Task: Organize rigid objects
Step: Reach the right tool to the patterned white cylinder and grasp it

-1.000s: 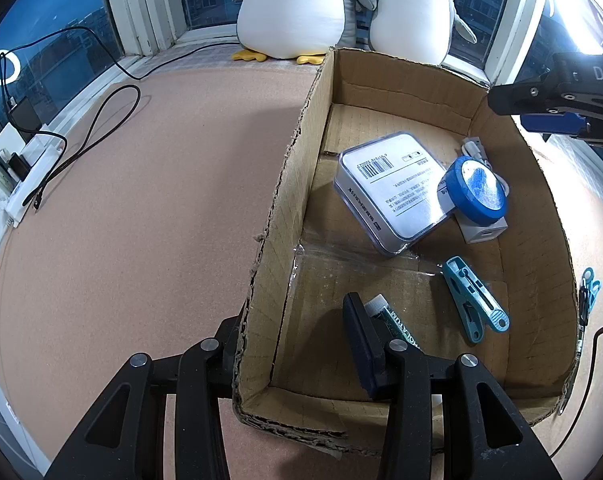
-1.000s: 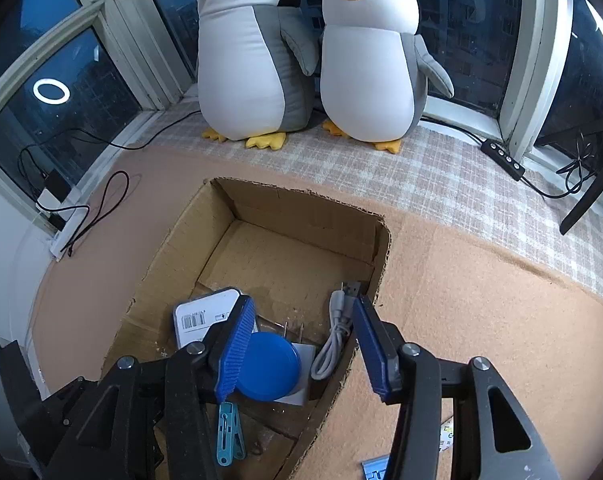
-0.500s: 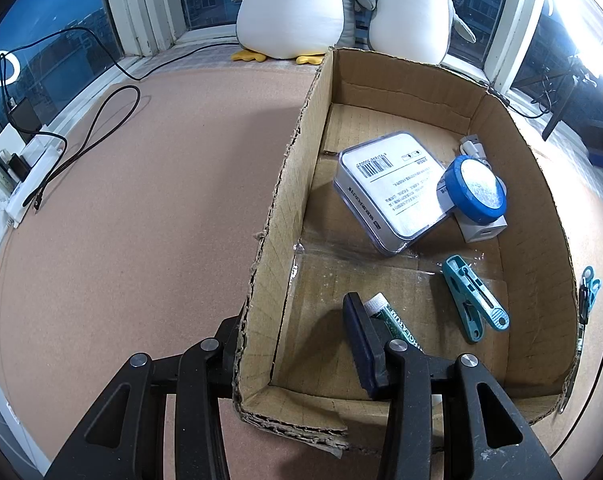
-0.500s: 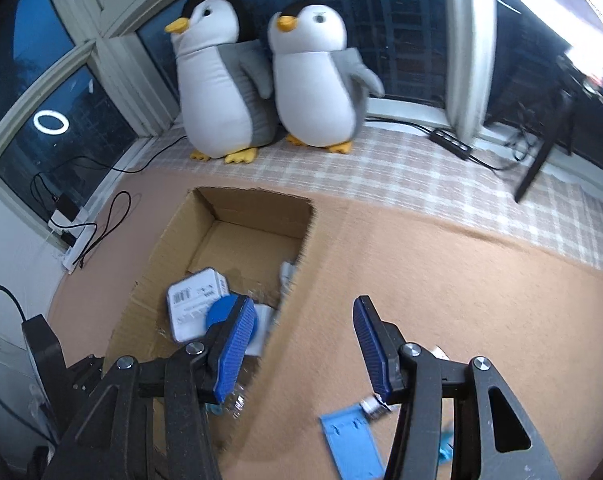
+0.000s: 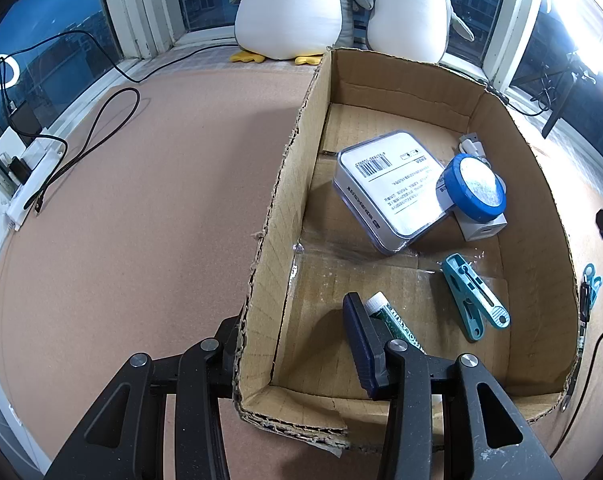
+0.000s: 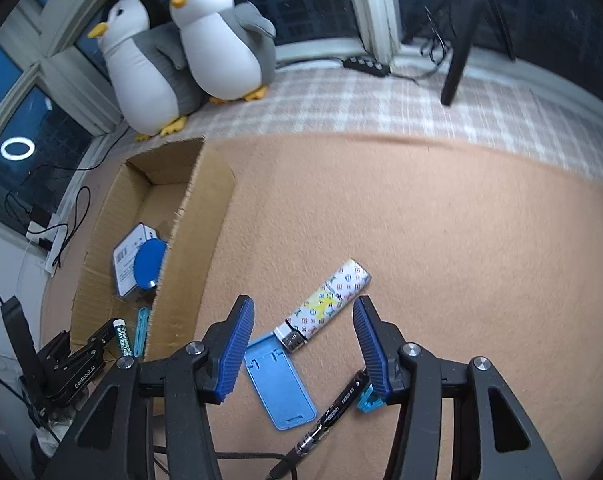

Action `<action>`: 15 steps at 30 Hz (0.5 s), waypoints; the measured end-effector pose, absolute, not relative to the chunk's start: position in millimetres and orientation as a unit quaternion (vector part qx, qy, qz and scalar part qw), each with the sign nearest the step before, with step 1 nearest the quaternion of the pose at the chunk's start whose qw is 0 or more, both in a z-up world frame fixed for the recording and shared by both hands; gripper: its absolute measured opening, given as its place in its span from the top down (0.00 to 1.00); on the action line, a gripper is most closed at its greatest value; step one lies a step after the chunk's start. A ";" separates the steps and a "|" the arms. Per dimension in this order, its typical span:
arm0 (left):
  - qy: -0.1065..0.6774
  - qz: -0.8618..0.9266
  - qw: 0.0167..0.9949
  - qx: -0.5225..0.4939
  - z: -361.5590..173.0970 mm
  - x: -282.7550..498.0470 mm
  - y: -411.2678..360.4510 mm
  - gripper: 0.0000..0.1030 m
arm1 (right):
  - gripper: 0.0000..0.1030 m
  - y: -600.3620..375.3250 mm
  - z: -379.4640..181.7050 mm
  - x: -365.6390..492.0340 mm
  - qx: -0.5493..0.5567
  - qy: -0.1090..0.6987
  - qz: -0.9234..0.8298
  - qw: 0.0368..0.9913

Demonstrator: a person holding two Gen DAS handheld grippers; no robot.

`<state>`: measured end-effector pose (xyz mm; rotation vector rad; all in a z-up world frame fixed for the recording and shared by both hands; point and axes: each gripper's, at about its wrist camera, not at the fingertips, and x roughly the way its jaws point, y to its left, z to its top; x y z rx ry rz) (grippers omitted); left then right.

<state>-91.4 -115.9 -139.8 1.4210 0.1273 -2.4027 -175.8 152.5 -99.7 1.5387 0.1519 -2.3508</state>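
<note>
Here, left claw (image 5: 297, 344) clamps box wall (image 5: 277, 216); right claw (image 6: 303, 344) open, empty, patterned lighter (image 6: 325, 304) at 12 o'clock.

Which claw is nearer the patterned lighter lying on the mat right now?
Right. The right claw hangs open directly over the lighter, which shows between its fingers. The left claw is away at the cardboard box, clamped on its near wall.

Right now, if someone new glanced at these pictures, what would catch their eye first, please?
Probably the two plush penguins on the checked sill, behind the open cardboard box. Next, the blue round lid leaning on a silver tin inside the box. On the mat outside it, a patterned lighter lies between the open right gripper's fingers.
</note>
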 end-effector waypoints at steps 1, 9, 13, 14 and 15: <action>0.045 -0.847 0.173 0.501 -139.8 -91.3 -115.9 0.56 | 0.54 153.1 -102.3 -176.9 0.543 0.050 -0.822 0.160; 0.045 -0.847 0.172 0.501 -140.0 -91.3 -116.0 0.56 | 0.54 153.4 -129.8 -184.5 0.579 0.018 -0.801 0.149; 0.045 -0.847 0.172 0.501 -140.0 -91.2 -116.1 0.56 | 0.59 151.8 -138.0 -189.8 0.594 -0.002 -0.792 0.144; 0.045 -0.847 0.172 0.500 -140.0 -91.5 -116.2 0.56 | 0.60 150.3 -139.5 -190.9 0.596 -0.003 -0.790 0.141; 0.046 -0.847 0.172 0.500 -140.0 -90.9 -116.2 0.56 | 0.61 148.2 -140.4 -192.0 0.597 -0.002 -0.790 0.138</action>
